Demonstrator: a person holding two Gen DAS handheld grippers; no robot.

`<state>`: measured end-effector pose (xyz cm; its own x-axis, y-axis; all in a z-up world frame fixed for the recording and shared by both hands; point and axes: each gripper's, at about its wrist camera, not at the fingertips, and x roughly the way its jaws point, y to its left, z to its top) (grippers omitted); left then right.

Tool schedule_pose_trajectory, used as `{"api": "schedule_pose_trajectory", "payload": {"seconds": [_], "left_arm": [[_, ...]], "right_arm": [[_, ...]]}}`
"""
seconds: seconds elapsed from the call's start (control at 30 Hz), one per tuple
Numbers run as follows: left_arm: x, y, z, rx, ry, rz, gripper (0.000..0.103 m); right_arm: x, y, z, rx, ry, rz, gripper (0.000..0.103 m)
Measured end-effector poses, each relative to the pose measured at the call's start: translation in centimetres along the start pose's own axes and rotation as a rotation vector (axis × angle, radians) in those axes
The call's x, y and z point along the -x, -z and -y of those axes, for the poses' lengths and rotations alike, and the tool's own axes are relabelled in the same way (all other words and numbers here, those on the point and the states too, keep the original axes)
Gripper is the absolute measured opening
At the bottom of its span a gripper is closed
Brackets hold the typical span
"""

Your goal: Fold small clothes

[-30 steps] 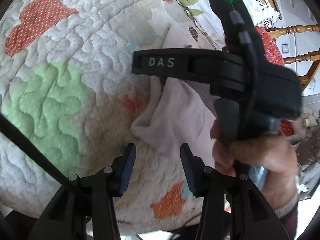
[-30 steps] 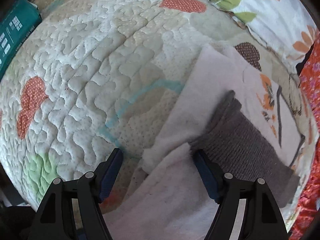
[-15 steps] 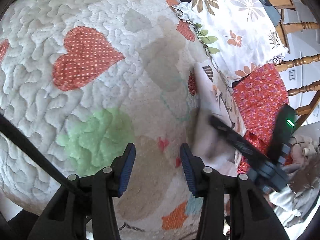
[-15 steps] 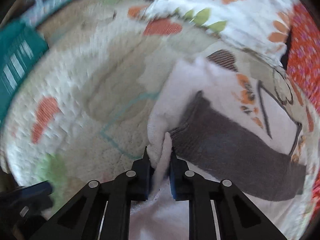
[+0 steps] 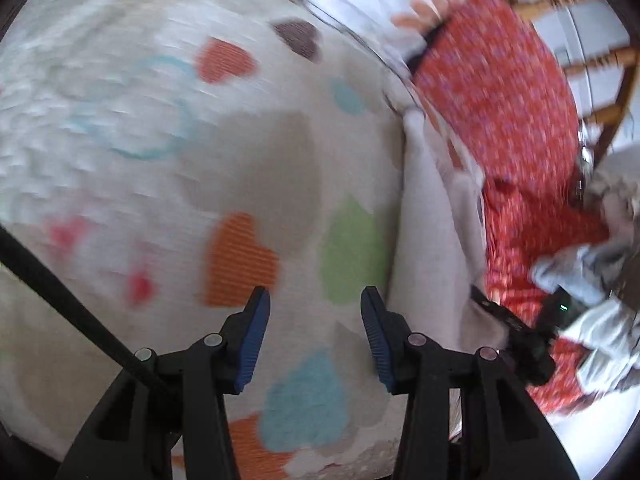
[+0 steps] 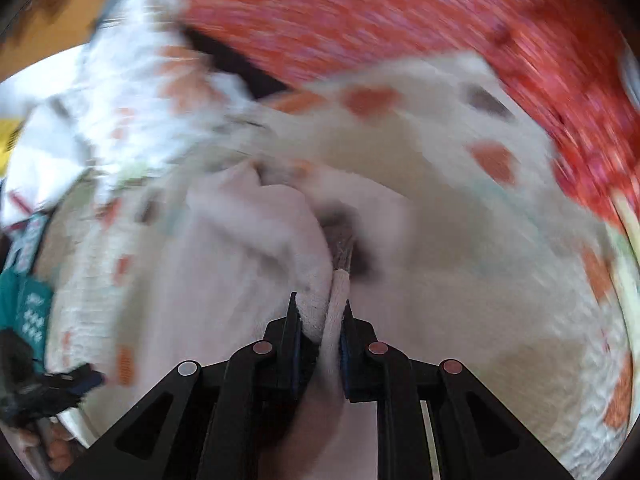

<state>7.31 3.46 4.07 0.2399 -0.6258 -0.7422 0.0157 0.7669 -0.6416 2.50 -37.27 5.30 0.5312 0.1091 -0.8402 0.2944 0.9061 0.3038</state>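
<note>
One fold is barely begun: my right gripper clamps the white garment's edge over the quilt (blurred); my left gripper hangs agape beside it.

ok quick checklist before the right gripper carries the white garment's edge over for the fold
1. Right gripper shut on the white garment: ok, fabric sits pinched between its pads.
2. Both layers caught evenly: cannot tell, the picture is blurred.
3. Left gripper out of the way: ok, open over the heart quilt, holding nothing.
4. Grey cuff lying flat: cannot tell, only a sliver shows.
5. Rest of the garment free to follow: ok in the left view, where it hangs as a strip.
6. Landing spot on the quilt: cannot tell.
</note>
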Motion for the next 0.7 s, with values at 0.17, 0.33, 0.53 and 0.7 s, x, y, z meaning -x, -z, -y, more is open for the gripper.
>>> {"api": "schedule_pose_trajectory", "payload": {"seconds": [0.17, 0.33, 0.53, 0.7], "left_arm": [[-2.2, 1.2, 3.1, -0.08, -0.021, 0.005, 0.047], [-2.9, 1.7, 5.7, -0.153, 0.023, 0.03, 0.047], [-6.1, 1.5, 9.0, -0.215, 0.0, -0.009, 0.05], [-8.2, 2.0, 9.9, -0.276, -0.081, -0.059, 0.052]], "right_arm": [[-0.8, 1.2, 4.3, -0.195, -0.138, 0.012, 0.038], [4.0, 0.0, 3.5, -0.137, 0.008, 0.215, 0.046], [1.1, -2.6, -0.6, 0.057, -0.075, 0.102, 0.042], [-6.7, -5.2, -0.8, 0.033, -0.012, -0.068, 0.038]]}}
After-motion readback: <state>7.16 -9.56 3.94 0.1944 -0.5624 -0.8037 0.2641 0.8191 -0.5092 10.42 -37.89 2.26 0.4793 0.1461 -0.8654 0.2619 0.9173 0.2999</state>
